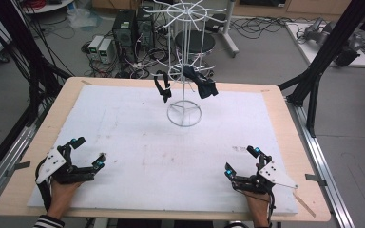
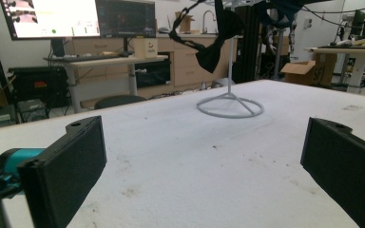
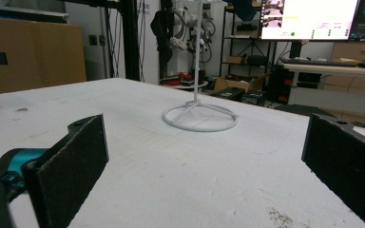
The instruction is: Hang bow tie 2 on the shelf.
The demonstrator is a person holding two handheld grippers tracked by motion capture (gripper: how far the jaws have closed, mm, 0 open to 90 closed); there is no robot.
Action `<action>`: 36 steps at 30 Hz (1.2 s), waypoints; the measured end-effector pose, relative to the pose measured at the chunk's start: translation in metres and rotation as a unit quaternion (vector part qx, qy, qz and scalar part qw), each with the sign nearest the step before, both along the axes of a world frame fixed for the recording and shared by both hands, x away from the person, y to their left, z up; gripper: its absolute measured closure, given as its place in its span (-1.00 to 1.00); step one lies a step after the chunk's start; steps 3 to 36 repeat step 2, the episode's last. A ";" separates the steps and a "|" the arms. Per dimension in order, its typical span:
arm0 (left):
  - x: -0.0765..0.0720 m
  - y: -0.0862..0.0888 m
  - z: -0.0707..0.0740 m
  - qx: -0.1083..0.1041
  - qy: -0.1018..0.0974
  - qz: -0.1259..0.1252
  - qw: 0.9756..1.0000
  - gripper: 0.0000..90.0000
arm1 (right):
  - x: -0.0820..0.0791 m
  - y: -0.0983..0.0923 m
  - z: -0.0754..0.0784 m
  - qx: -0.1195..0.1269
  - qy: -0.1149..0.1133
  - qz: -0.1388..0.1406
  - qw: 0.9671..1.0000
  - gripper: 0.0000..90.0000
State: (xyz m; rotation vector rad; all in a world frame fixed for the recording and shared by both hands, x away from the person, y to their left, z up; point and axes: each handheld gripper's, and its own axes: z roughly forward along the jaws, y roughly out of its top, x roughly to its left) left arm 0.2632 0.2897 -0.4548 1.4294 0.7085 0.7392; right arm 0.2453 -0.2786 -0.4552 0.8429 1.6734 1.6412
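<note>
White padded table (image 1: 123, 123) carries a white wire rack (image 1: 184, 61) at its far centre, two black garments (image 1: 200, 81) hanging from it. Left gripper (image 1: 89, 152) and right gripper (image 1: 241, 159) rest at the near corners, jaws wide, empty, well apart from the rack, nothing between

High view: fixed, overhead at near edge, looks forward and down on whole table (image 1: 285, 142). Left gripper view: low over mat, near-left corner, faces far-right toward rack (image 2: 229, 102). Right gripper view: low, near-right corner, faces far-left toward rack (image 3: 197, 114). All three share rack (image 1: 184, 111) and mat.
</note>
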 end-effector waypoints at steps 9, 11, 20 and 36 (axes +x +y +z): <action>0.000 0.000 0.000 0.000 0.000 0.001 1.000 -0.96 | 0.000 0.000 0.000 0.001 0.000 0.000 1.000 -0.98; 0.000 0.000 0.000 0.000 0.000 0.001 1.000 -0.96 | 0.000 0.000 0.000 0.001 0.000 0.000 1.000 -0.98; 0.000 0.000 0.000 0.000 0.000 0.001 1.000 -0.96 | 0.000 0.000 0.000 0.001 0.000 0.000 1.000 -0.98; 0.000 0.000 0.000 0.000 0.000 0.001 1.000 -0.96 | 0.000 0.000 0.000 0.001 0.000 0.000 1.000 -0.98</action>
